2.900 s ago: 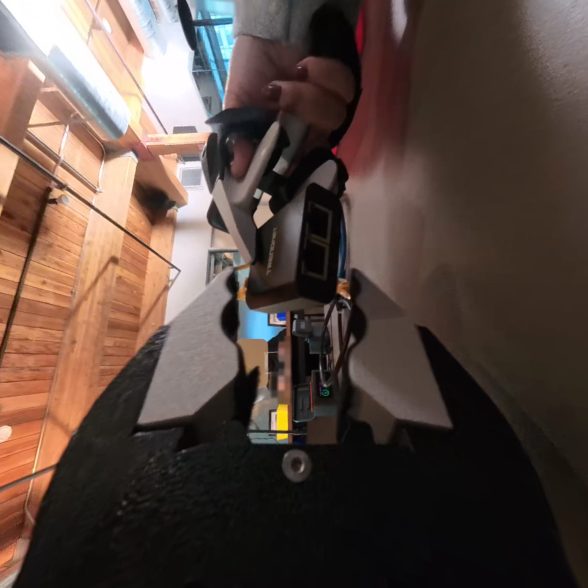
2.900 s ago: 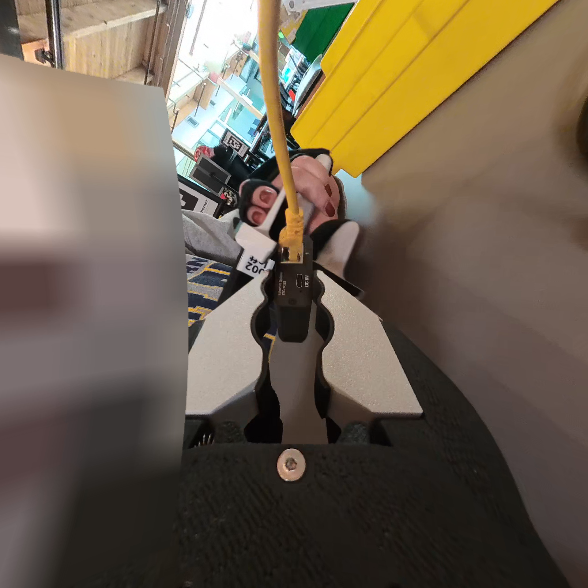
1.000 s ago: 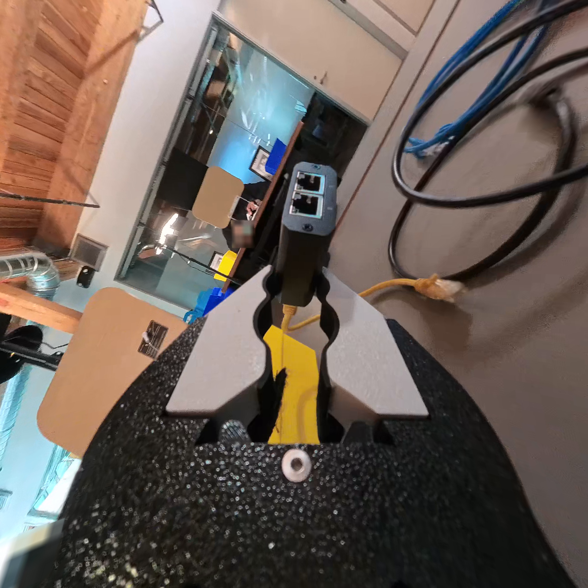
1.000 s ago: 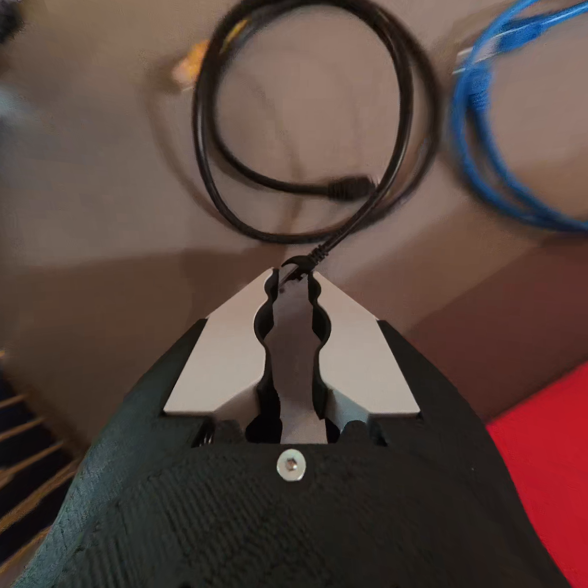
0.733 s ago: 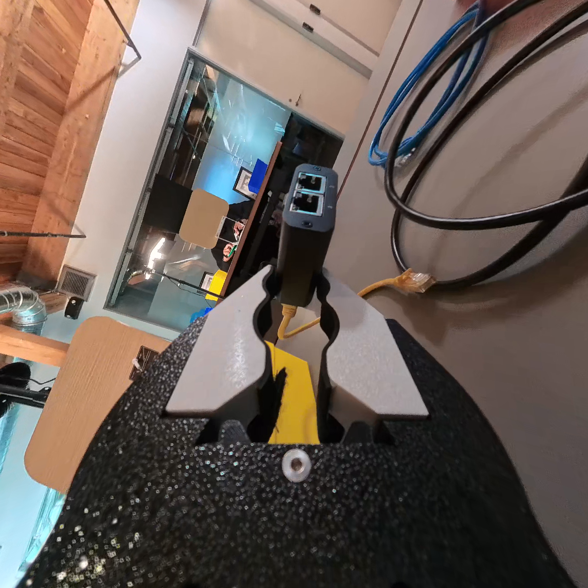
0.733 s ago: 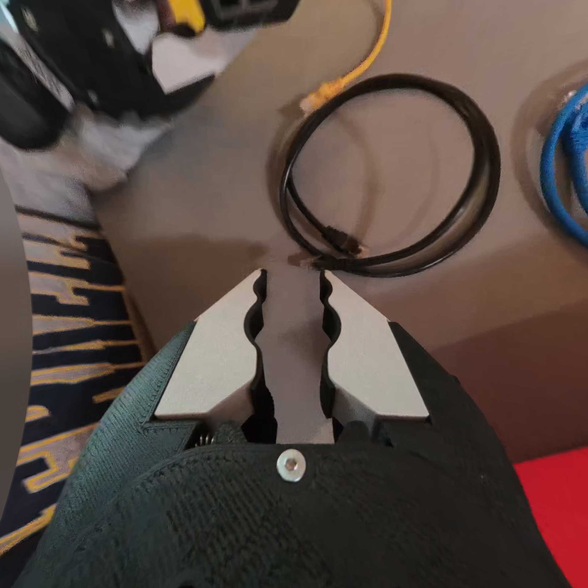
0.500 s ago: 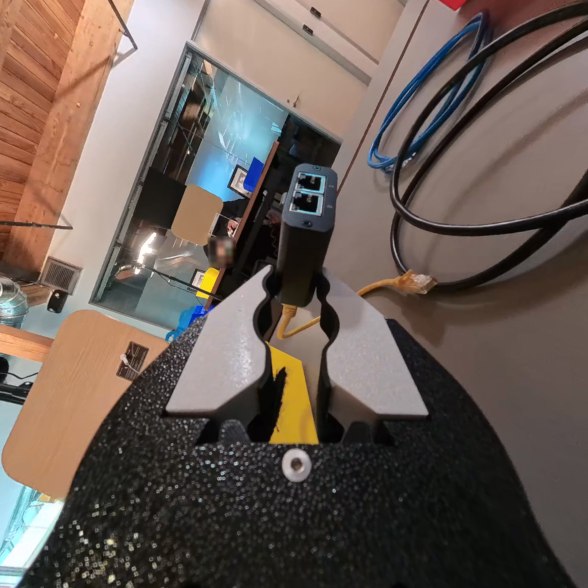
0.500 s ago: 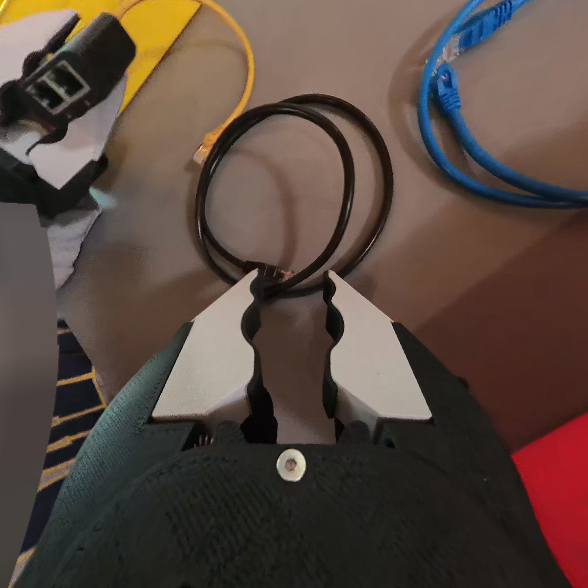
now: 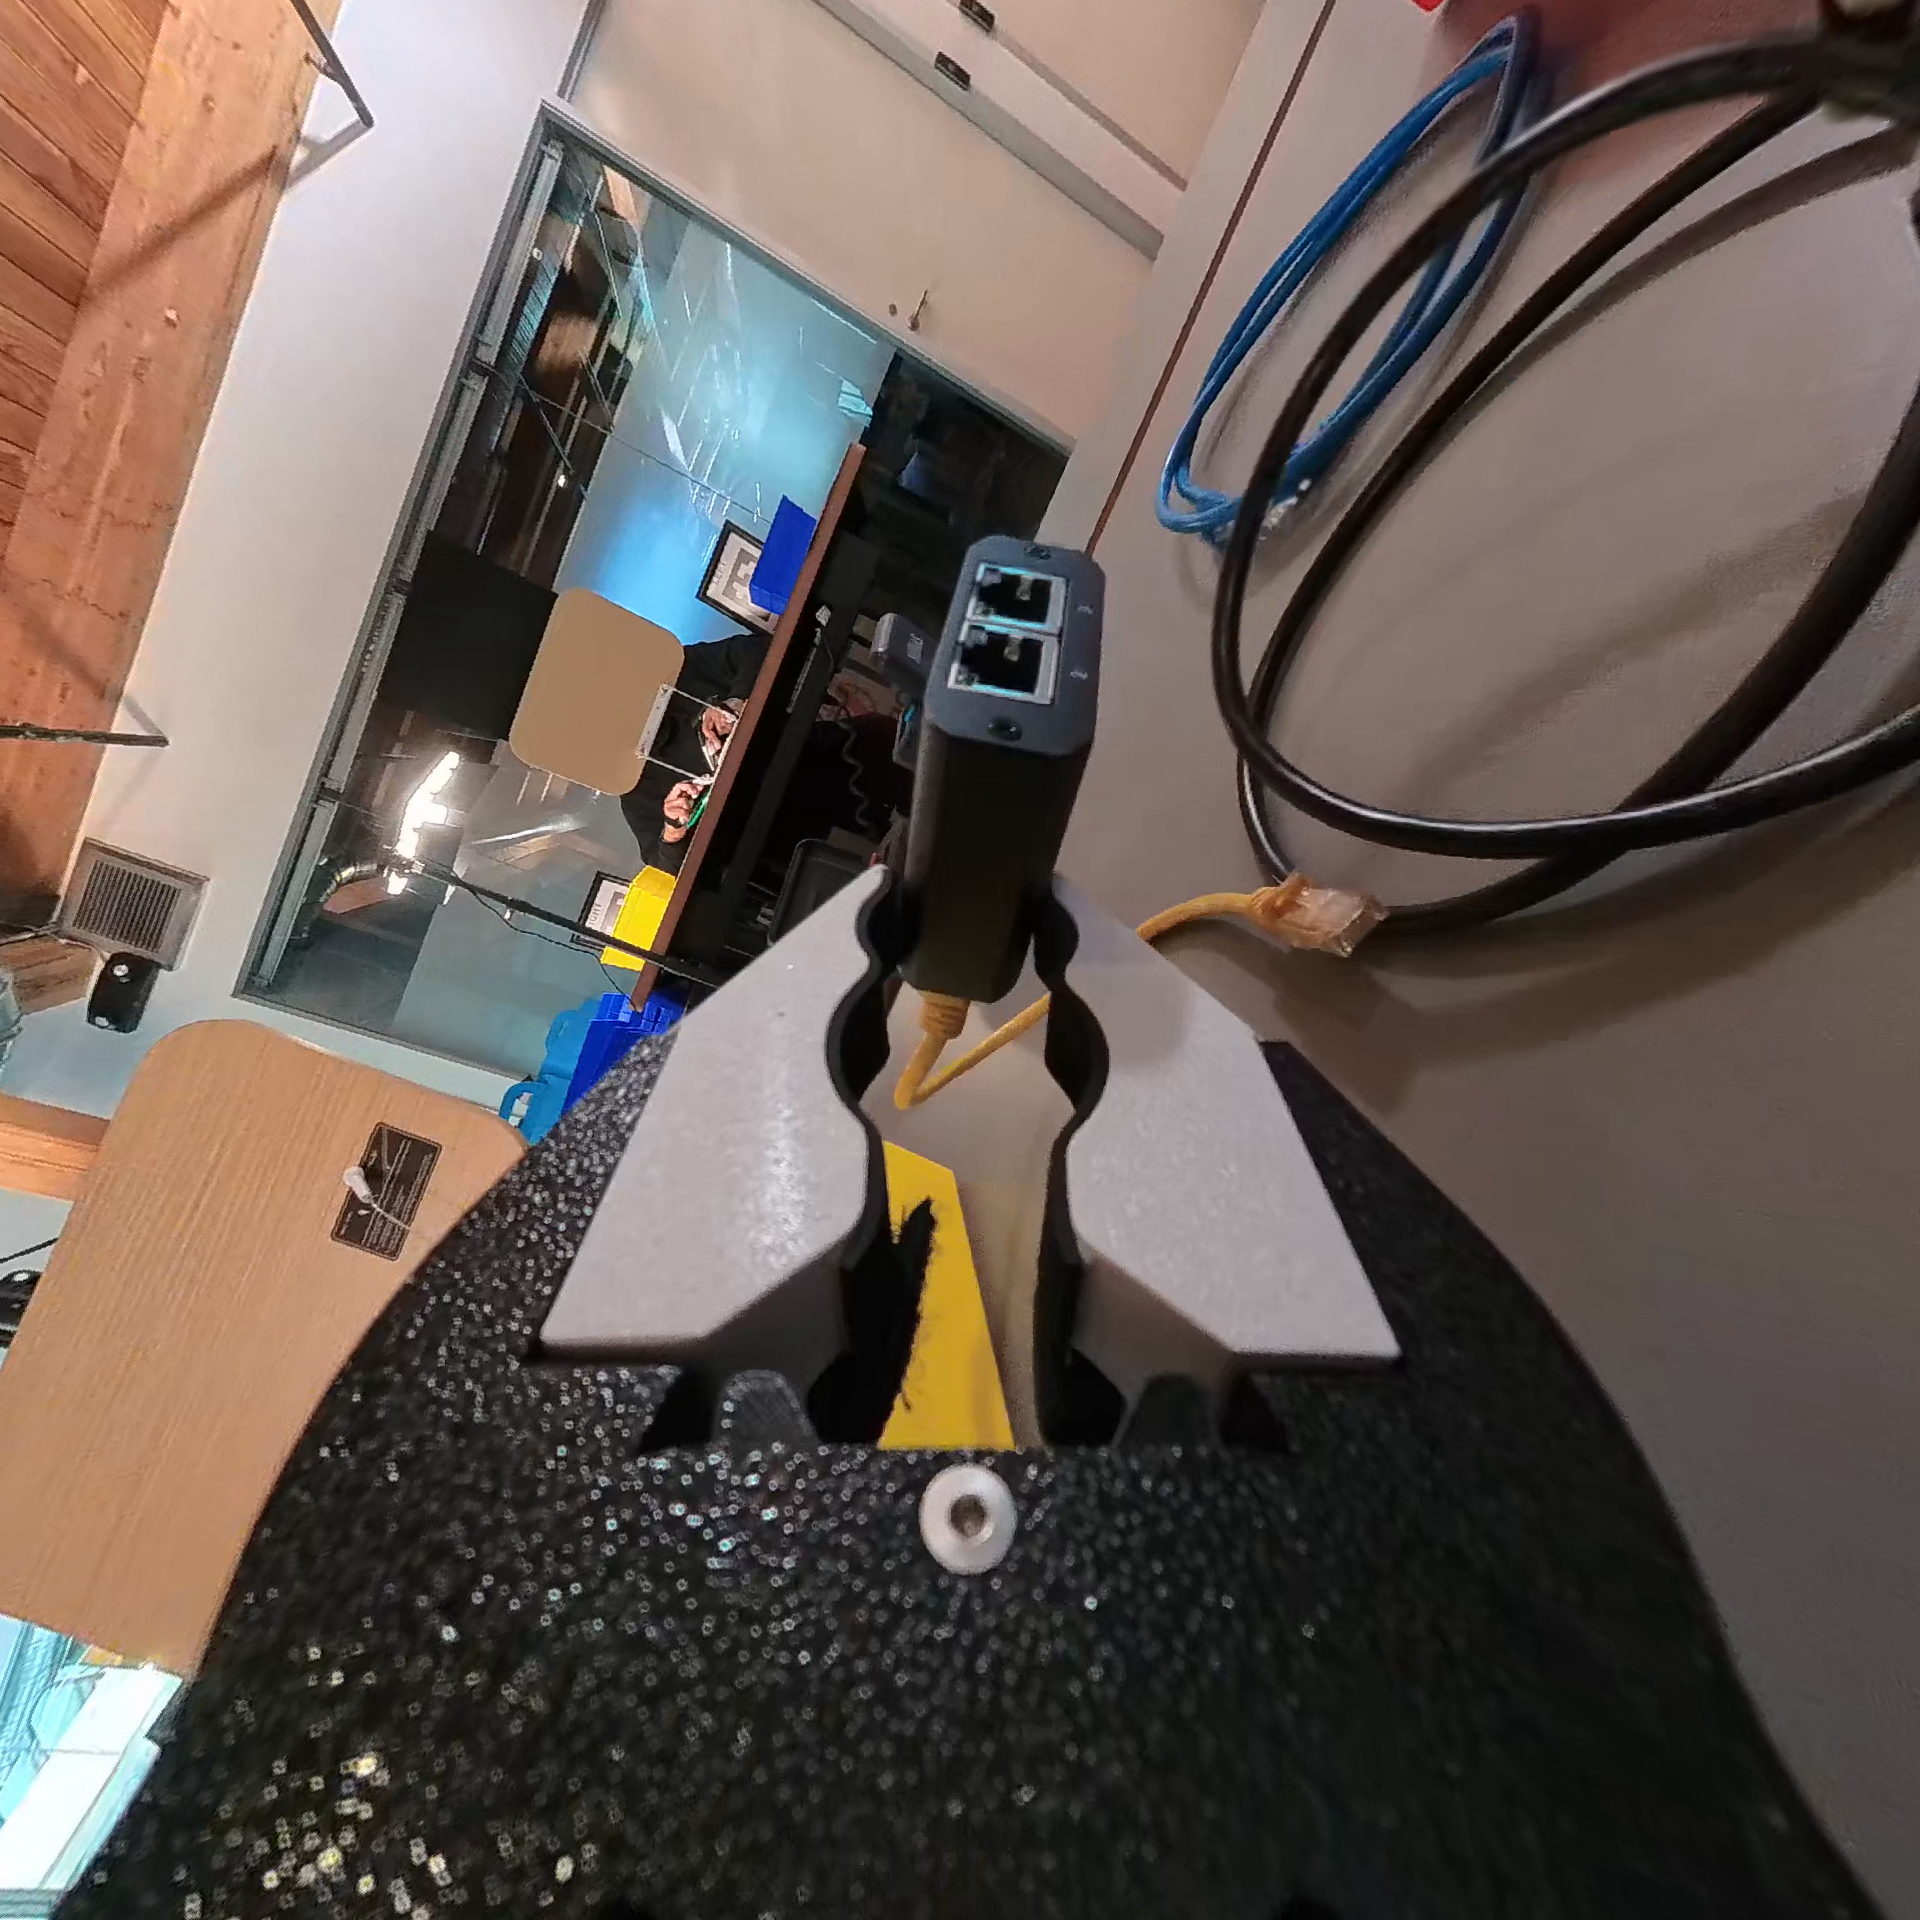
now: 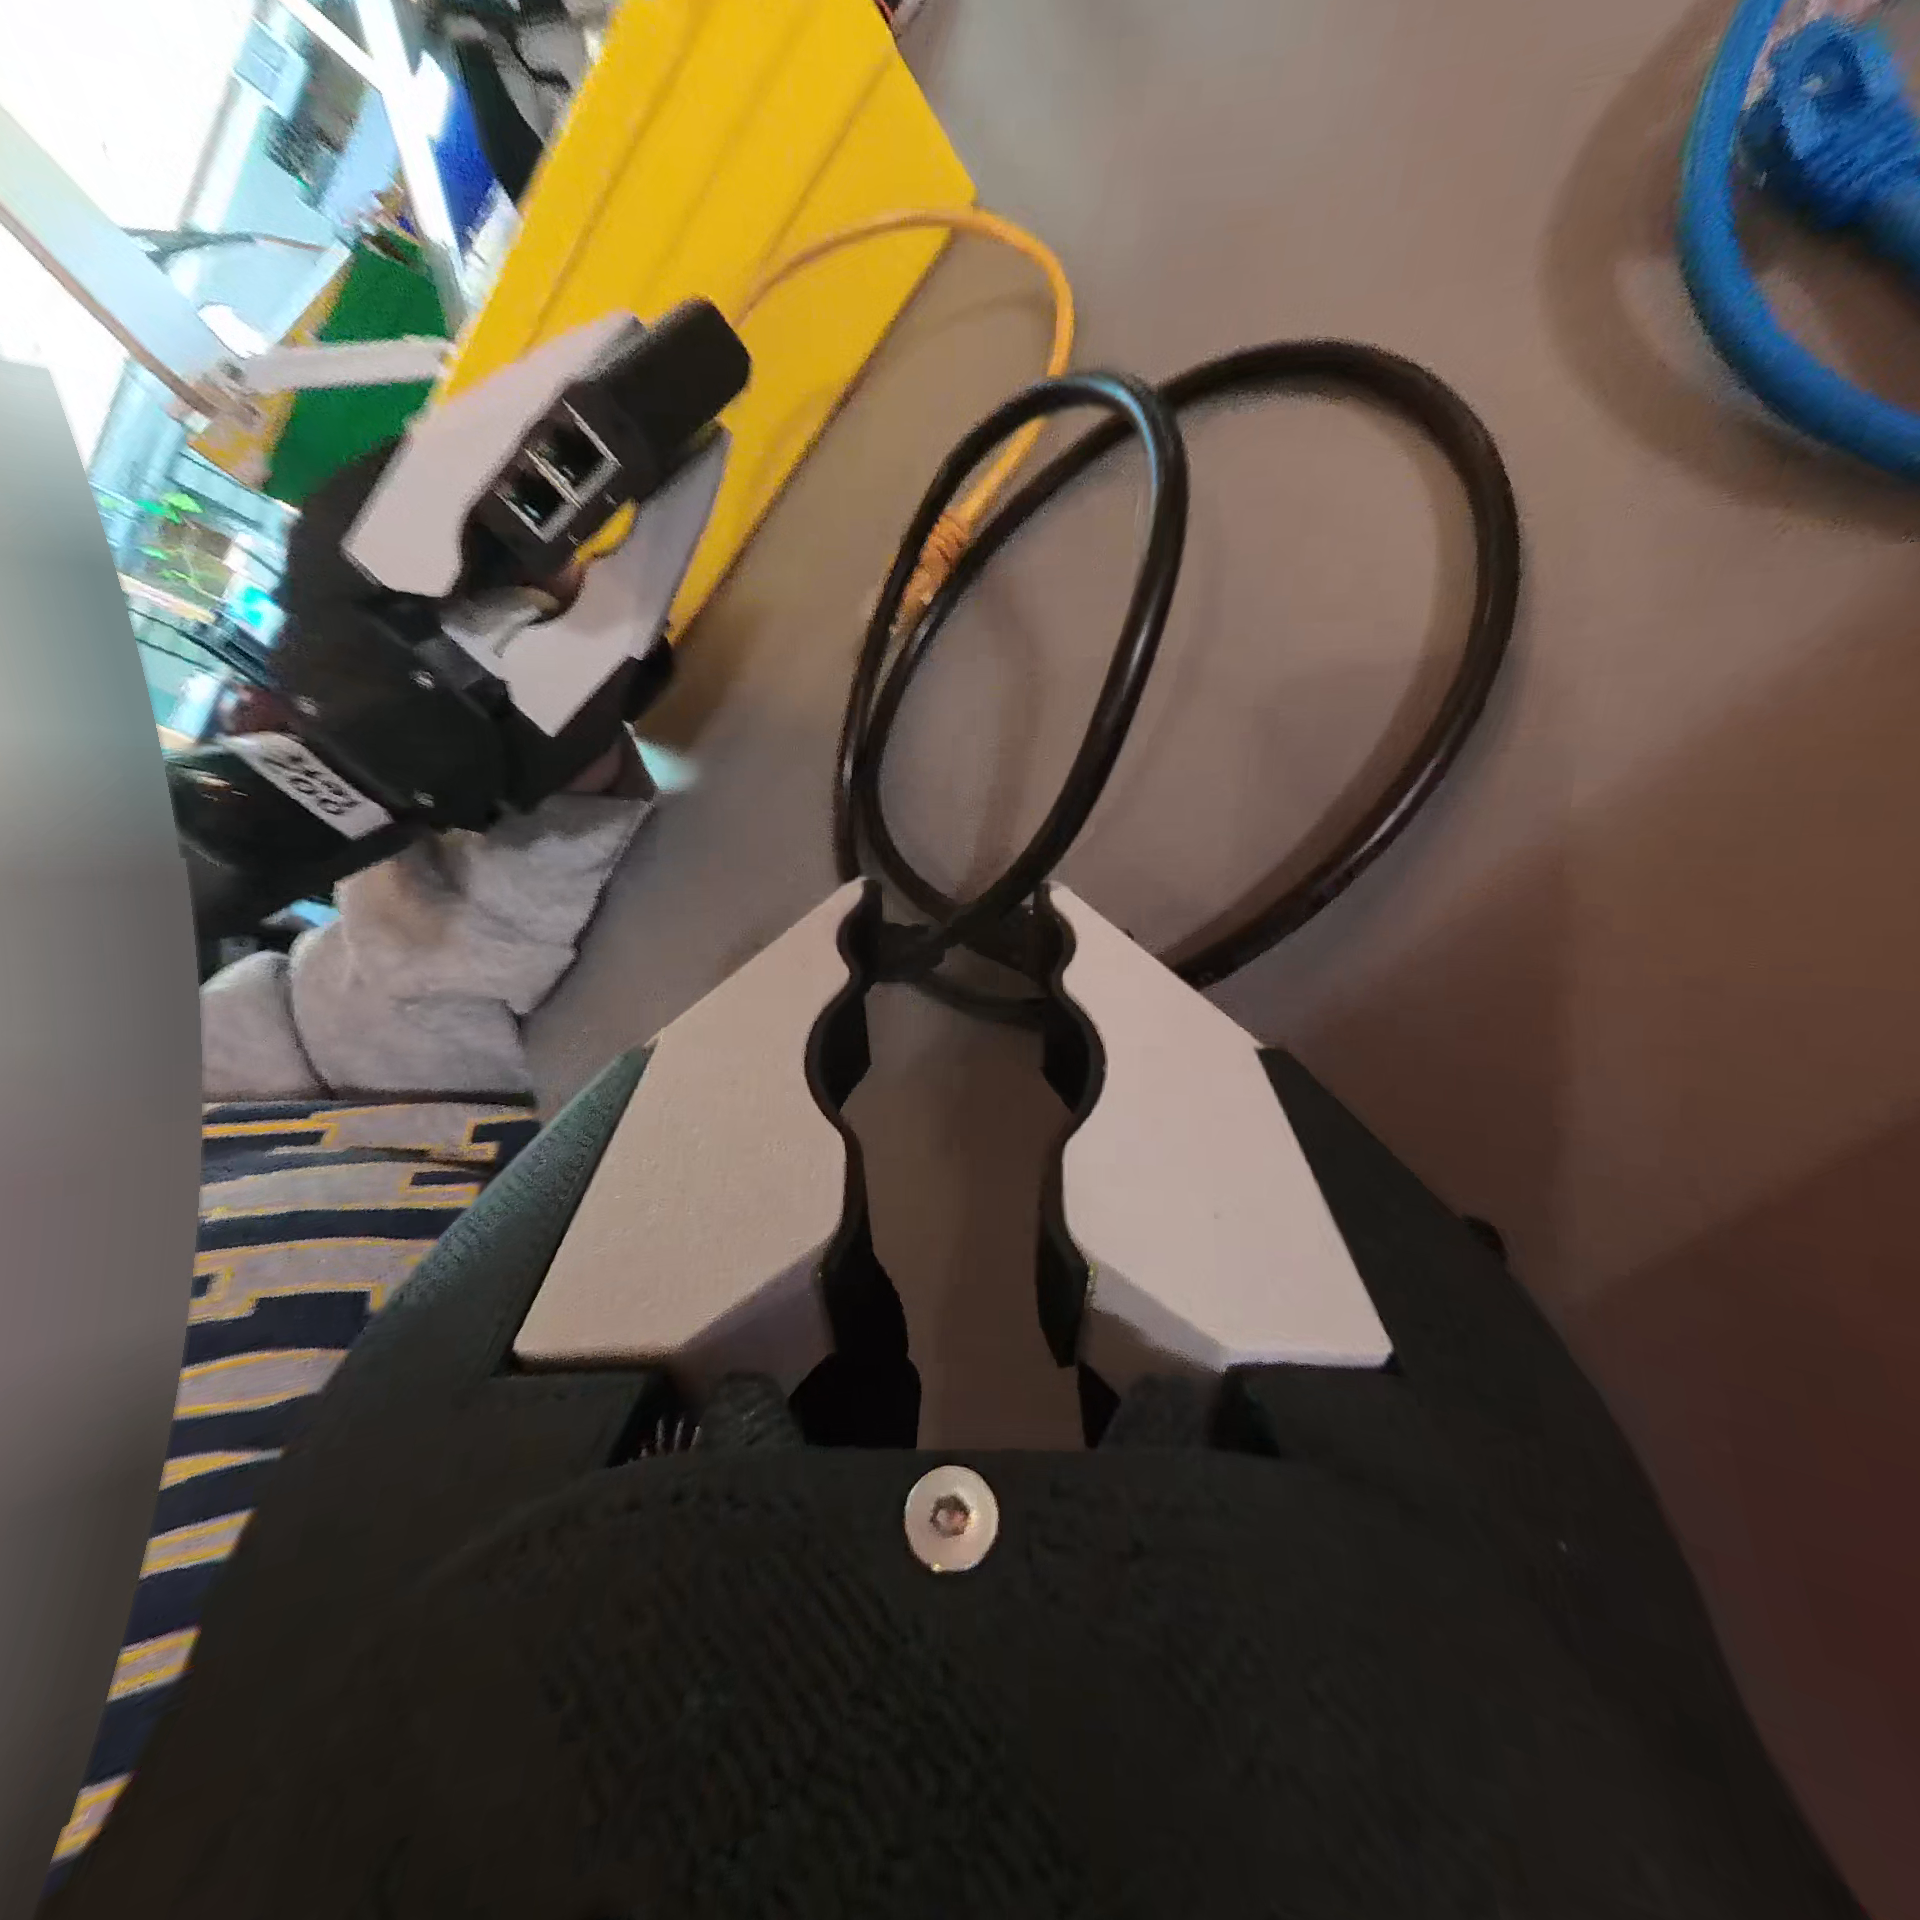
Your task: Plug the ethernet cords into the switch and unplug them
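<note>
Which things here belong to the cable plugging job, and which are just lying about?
Job:
switch, held in the left gripper
black cord, in the right gripper
yellow cord
blue cord

Lying about:
yellow sheet
wooden chair

The black switch (image 9: 1003, 774) is standing held off the table, showing two empty ports, while black (image 10: 1340, 665), blue (image 9: 1340, 312) and yellow cords (image 9: 1320, 914) are lying coiled nearby.

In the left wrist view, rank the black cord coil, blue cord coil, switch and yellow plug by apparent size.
1. Black cord coil, though it runs out of frame
2. Blue cord coil
3. Switch, but it sits nearer, so unsure
4. Yellow plug
</note>
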`<state>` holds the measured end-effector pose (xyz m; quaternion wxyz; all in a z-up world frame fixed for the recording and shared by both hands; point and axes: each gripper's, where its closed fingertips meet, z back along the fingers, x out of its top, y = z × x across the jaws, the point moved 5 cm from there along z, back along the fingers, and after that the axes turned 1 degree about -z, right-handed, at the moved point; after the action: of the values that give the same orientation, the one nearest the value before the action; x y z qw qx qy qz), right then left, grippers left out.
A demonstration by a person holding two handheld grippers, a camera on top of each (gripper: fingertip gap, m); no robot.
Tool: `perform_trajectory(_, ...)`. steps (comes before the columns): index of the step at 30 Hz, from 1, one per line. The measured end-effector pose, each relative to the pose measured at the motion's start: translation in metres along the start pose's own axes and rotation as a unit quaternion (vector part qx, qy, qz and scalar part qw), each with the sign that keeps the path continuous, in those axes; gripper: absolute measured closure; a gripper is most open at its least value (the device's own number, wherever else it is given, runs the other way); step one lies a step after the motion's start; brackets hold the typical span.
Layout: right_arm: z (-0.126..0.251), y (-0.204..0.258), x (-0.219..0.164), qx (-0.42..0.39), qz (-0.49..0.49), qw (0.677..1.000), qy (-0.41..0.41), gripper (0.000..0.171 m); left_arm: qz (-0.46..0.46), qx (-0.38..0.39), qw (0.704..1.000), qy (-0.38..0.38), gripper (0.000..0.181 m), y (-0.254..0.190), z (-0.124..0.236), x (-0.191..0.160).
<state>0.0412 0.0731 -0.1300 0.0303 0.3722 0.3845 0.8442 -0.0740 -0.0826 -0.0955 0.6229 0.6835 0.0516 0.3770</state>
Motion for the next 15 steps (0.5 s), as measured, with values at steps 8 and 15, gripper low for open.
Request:
perform_trajectory(8, -0.019, -0.001, -0.004, 0.007, -0.023, 1.000, 0.013, 0.158, -0.002, -0.018, 1.000, 0.011, 0.157, -0.006, -0.003, -0.003)
perform_trajectory(15, -0.006, 0.037, 0.035, 0.054, 0.093, 0.984, -0.140, 0.168, 0.141, -0.103, 0.983, 0.061, 0.158, -0.015, -0.010, -0.002)
